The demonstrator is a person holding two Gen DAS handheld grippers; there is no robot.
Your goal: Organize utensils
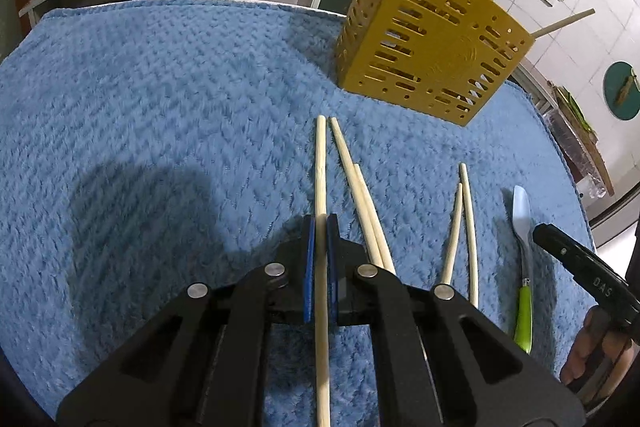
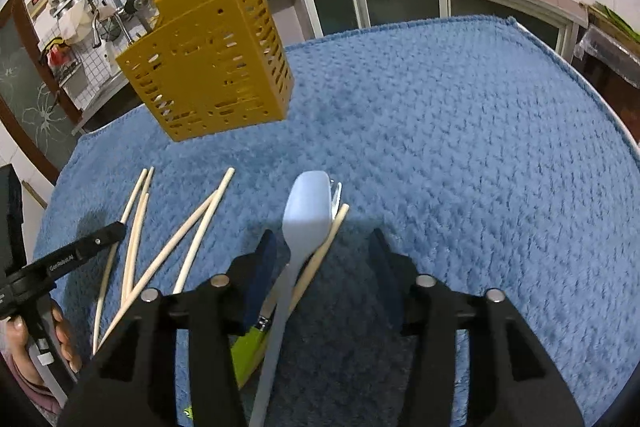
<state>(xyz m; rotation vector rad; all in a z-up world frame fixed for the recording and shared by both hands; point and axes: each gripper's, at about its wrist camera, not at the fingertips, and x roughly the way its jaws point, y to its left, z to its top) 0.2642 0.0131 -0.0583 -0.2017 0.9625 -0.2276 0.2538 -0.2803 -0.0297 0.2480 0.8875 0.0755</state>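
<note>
Risk: left gripper (image 1: 319, 227), fingers clamped on 1 chopstick (image 1: 320, 163) lying on the blue towel (image 1: 160, 107) short of the yellow caddy (image 1: 424, 51), may let it pivot, while right gripper (image 2: 324, 247), fingers apart around the pale spoon (image 2: 306, 211), snags the chopstick beneath.

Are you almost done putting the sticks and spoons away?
Not yet. One chopstick already stands in the yellow holder. The left claw is shut on another chopstick. The right claw hangs open around the pale spoon. Four loose chopsticks and a green-handled utensil wait on the blue towel.
</note>
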